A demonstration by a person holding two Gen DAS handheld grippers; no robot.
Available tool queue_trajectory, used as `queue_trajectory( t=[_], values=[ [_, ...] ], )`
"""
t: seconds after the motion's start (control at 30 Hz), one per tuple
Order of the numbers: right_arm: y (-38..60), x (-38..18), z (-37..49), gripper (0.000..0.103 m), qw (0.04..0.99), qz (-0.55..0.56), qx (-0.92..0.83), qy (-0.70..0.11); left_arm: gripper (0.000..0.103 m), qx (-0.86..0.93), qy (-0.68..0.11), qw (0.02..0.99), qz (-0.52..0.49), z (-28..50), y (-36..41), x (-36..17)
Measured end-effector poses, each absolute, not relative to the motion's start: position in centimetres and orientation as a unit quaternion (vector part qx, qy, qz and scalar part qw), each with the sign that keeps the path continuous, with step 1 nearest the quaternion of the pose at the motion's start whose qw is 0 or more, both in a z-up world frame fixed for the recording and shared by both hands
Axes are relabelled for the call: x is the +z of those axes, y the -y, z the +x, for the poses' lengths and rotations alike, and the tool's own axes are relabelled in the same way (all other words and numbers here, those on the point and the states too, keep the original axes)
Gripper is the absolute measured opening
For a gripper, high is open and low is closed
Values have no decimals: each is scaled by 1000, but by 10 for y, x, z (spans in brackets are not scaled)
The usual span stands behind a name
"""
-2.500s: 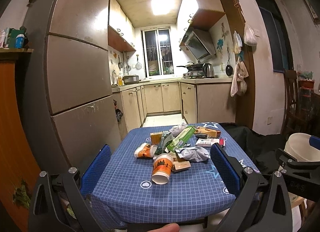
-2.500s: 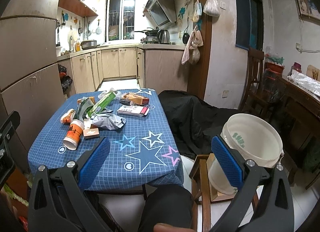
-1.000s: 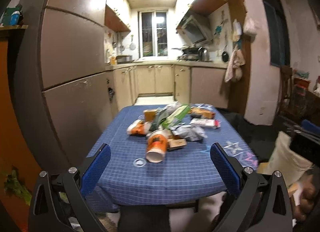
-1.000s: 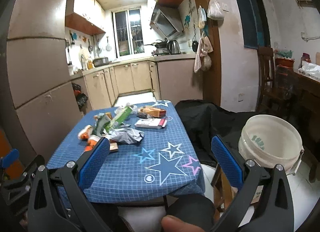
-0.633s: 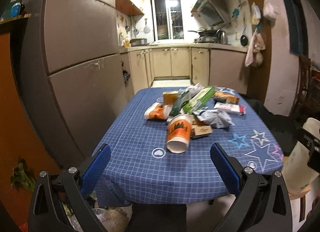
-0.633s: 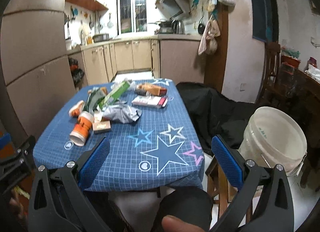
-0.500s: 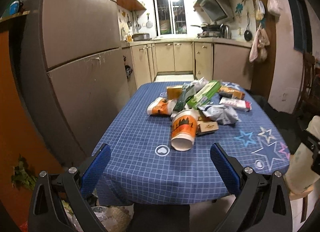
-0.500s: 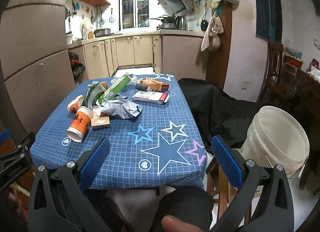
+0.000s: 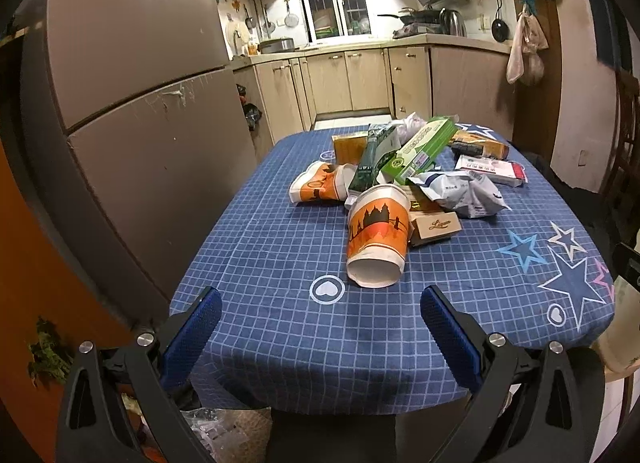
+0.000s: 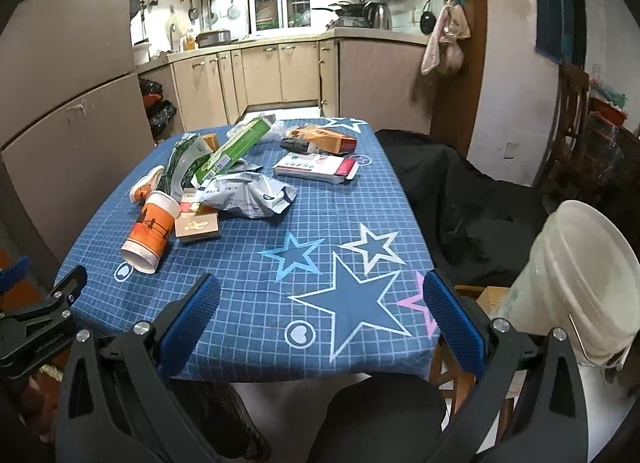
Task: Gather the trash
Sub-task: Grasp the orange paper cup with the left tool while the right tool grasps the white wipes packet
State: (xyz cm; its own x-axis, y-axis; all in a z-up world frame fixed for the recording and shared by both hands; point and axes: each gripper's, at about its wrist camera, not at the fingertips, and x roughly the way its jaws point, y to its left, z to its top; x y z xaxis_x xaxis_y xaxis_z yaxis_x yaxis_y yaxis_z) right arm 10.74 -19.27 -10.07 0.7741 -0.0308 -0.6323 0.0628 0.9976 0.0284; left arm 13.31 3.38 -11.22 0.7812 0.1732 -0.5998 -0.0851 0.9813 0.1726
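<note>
A heap of trash lies on a table with a blue checked cloth [image 9: 280, 247]. An orange paper cup [image 9: 378, 241] lies on its side nearest me, also in the right wrist view [image 10: 150, 231]. Behind it are a second crushed cup [image 9: 318, 187], a small tan box [image 9: 434, 225], a crumpled grey bag [image 9: 460, 193], a green box [image 9: 420, 151] and a white and red box [image 10: 316, 167]. My left gripper [image 9: 320, 311] is open, short of the cup at the near table edge. My right gripper [image 10: 320, 295] is open over the near right corner. A white bucket [image 10: 580, 283] stands at the right.
A tall brown fridge [image 9: 132, 83] stands close to the table's left side. Black cloth [image 10: 460, 199] drapes a seat to the right of the table. Kitchen cabinets [image 9: 348, 79] lie beyond. A bag of rubbish [image 9: 224, 431] sits on the floor under the near edge.
Both grippers have moved forward and lower toward the table, so the trash heap and the orange cup look closer. Both stay open and empty.
</note>
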Motion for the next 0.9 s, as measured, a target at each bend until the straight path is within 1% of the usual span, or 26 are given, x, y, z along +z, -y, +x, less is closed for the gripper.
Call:
queue_trajectory(
  t=[0.53,0.83,0.9],
  values=[
    [172,-127,152,98,928,-7,8,-373,100,74,-360,927,69,174,-41,-142],
    [183,-143,170,98,920,3,1,-392,99,-5,-376,926,25,212,-42,-159],
    [186,-145,173,98,919,6,0,-395,99,-3,-379,925,28,227,-38,-163]
  ],
)
